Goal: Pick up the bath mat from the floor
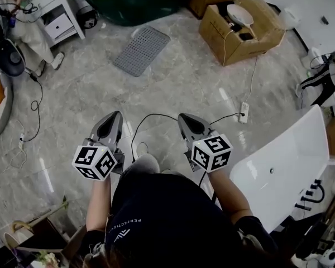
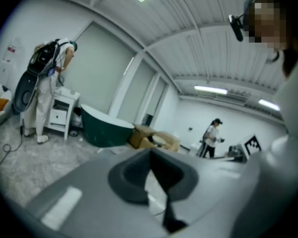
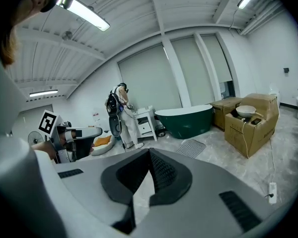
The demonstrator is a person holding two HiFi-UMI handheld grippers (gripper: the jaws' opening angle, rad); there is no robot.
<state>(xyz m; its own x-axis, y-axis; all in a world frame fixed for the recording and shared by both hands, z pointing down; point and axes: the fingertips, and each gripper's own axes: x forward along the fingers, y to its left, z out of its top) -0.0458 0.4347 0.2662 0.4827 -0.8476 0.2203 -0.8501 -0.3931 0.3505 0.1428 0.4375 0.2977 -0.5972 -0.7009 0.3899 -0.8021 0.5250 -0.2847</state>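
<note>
The bath mat (image 1: 140,50) is a grey perforated rectangle lying flat on the marble floor, far ahead near the dark green tub; the right gripper view shows the bath mat (image 3: 191,148) in front of that tub. Both grippers are held close to the person's body, well short of the mat. In the head view my left gripper (image 1: 116,116) and my right gripper (image 1: 183,118) point forward side by side. The left gripper (image 2: 150,155) is shut with nothing in it. My right gripper (image 3: 149,152) also has its tips together and holds nothing.
A dark green bathtub (image 1: 134,7) stands behind the mat, with cardboard boxes (image 1: 243,29) to its right. A white bathtub (image 1: 285,166) lies at the near right. A power strip (image 1: 243,111) and cables cross the floor. A person stands by the white nightstand (image 1: 58,18).
</note>
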